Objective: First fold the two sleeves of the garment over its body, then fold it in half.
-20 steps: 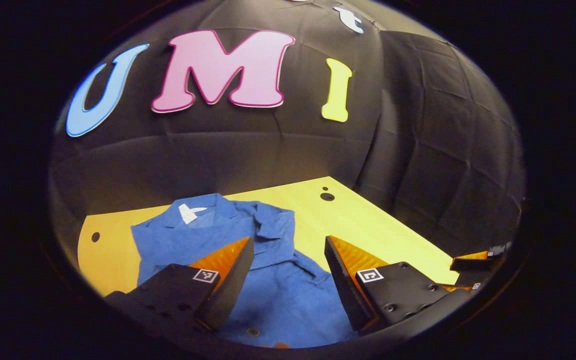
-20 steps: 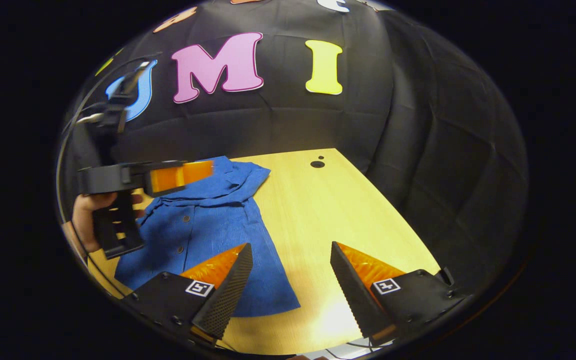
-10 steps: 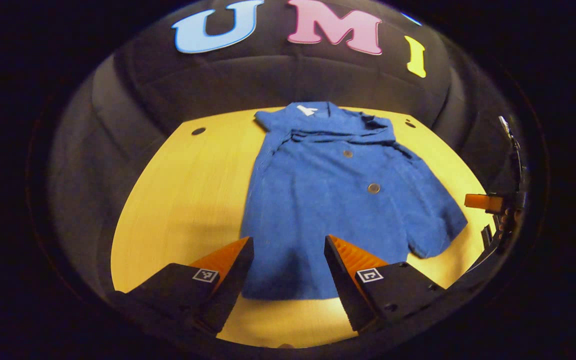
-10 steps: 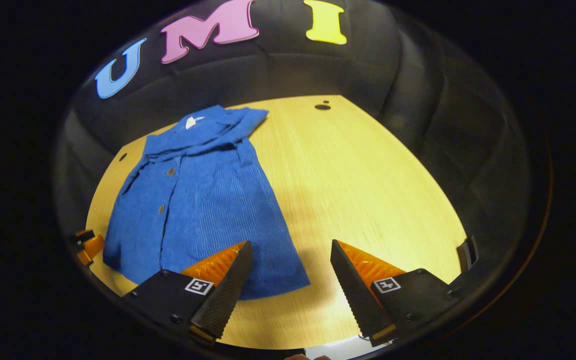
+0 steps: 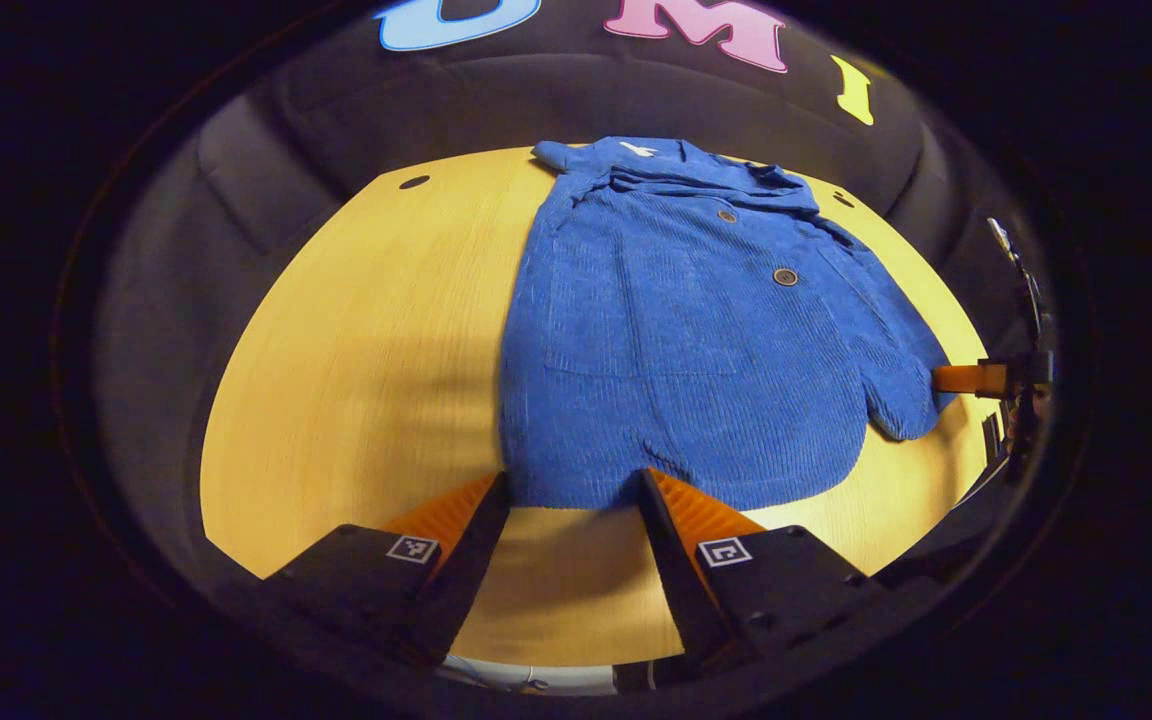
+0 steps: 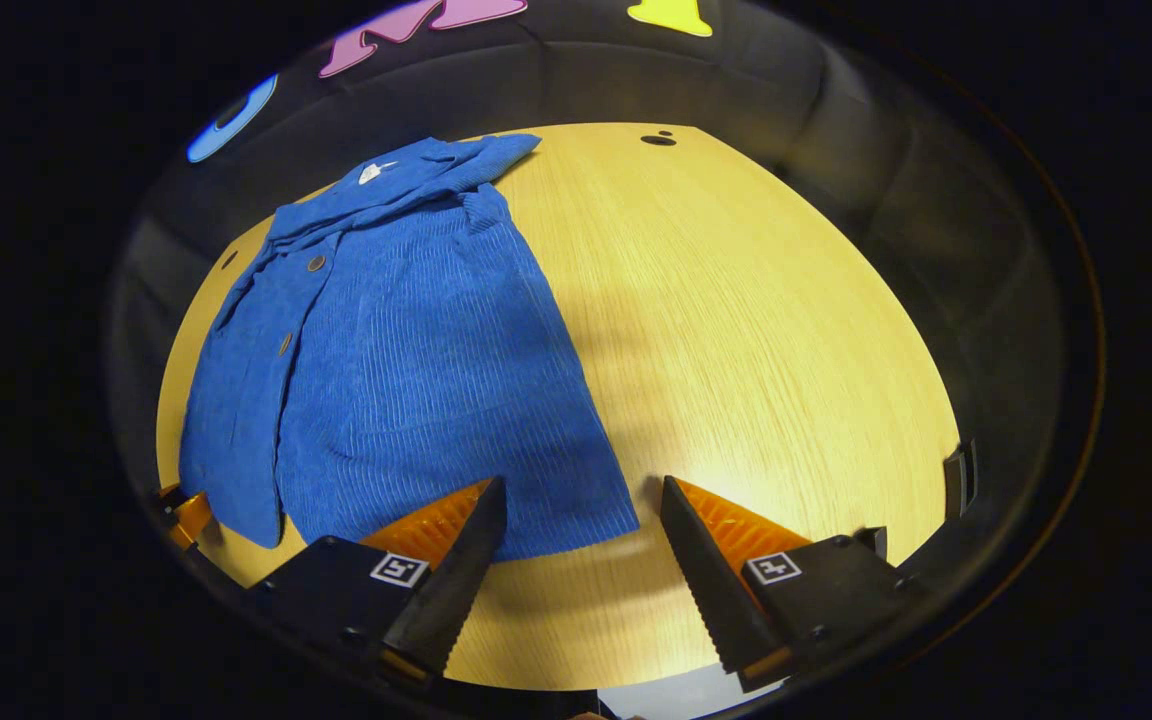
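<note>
Blue corduroy garment (image 5: 696,330) lies flat on the yellow wood counter (image 5: 356,340), collar at the far edge by the black booth wall, hem toward the near edge. Buttons visible down the front. In the left gripper view one sleeve (image 5: 901,395) lies along the garment's right side, cuff resting on the counter; whether it is folded over the body, cannot tell. In the right gripper view the garment (image 6: 416,350) sits on the left half of the counter (image 6: 756,330), right half bare wood, small dark hole (image 6: 657,139) at the far edge.

Left claw (image 5: 573,485): fingers apart, nothing between them, tips right at the near hem, straddling it. Contact with the cloth, cannot tell.

Right claw (image 6: 582,490): fingers apart, holding nothing, at the hem's near right corner. Its left finger overlaps the cloth edge in view, its right finger is over bare counter.

Right claw also shows at the far right of the left gripper view (image 5: 981,379), just beside the sleeve cuff.
</note>
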`<move>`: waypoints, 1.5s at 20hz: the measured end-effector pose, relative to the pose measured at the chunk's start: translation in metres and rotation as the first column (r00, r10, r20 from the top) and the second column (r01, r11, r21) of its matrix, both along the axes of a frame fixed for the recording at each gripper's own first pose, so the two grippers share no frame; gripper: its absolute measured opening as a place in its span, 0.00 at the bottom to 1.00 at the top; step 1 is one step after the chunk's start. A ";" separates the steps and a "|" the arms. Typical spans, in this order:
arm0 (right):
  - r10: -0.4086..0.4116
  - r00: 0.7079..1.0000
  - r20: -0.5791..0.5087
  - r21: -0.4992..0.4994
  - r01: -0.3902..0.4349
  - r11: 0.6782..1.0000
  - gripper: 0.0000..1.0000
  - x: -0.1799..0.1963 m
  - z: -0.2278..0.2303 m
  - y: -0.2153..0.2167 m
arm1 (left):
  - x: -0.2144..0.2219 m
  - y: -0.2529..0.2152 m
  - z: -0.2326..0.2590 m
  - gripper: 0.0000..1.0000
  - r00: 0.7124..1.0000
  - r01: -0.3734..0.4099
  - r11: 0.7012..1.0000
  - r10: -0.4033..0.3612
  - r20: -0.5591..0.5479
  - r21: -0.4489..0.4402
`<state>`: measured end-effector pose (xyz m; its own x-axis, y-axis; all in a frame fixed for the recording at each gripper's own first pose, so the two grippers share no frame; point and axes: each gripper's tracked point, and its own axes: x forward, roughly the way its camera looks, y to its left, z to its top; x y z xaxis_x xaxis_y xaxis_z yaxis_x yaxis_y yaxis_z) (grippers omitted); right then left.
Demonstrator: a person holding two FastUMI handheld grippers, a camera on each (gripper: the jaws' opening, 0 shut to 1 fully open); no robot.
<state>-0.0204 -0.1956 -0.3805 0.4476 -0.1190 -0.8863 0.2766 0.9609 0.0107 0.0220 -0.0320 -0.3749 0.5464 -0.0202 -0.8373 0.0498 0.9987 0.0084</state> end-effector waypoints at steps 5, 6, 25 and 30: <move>-0.008 0.999 -0.032 0.025 0.009 1.000 0.70 0.008 -0.002 0.003 | 0.010 -0.019 0.003 0.40 1.000 0.021 1.000 -0.021 0.014 -0.005; -0.009 1.000 -0.027 0.034 0.010 0.999 0.69 0.013 0.000 0.006 | 0.012 -0.021 -0.001 0.39 0.999 0.031 1.000 -0.031 0.010 -0.004; 0.104 0.989 0.105 0.069 -0.112 0.991 0.01 0.062 0.061 0.032 | 0.035 -0.037 0.062 0.00 0.994 0.073 0.991 -0.063 0.085 -0.116; 0.111 0.976 0.190 0.071 -0.127 0.989 0.01 0.117 0.102 0.035 | 0.078 -0.041 0.094 0.00 0.990 0.052 0.974 -0.022 0.138 -0.219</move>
